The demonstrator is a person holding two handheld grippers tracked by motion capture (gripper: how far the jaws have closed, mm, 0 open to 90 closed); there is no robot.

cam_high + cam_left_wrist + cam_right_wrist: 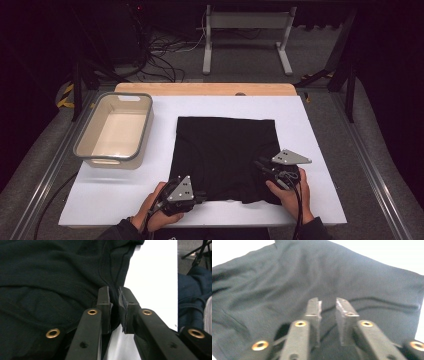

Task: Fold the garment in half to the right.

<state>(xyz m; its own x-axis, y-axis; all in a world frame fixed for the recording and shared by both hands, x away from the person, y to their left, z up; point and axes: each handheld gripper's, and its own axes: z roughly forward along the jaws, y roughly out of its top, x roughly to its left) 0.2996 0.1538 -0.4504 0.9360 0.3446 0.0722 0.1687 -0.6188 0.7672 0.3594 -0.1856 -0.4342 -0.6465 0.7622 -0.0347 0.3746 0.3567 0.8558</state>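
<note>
Folding a black knit cotton garment point(225, 157), spread flat in a rough square on the white tabletop point(320, 150), right of centre and toward the near edge. Left claw point(197, 194) at the garment's near left corner, right claw point(261, 164) over the near right part, just inside the right edge. In the left gripper view, jaws of the left claw point(114, 307) parted by a narrow gap, with the seamed hem of the garment point(50, 285) running up between them; cloth looks to sit in the gap, not yet pinched tight, though hard to tell for sure. In the right gripper view, jaws of the right claw point(328, 312) likewise narrowly apart, hovering low over a soft crease in the garment point(362, 285), gripping nothing visible. Empty grey-rimmed cream plastic tub point(116, 129) standing at the far left of the tabletop, well apart from the cloth.

Judged step: taking hold of the near edge at two points, ahead of a fold. Next move likely calls for closing both claws fully on the hem, catching every layer rather than the top one alone, then lifting evenly and carrying the near edge away toward the far edge, keeping both sides level to avoid a skewed or bunched fold.
</note>
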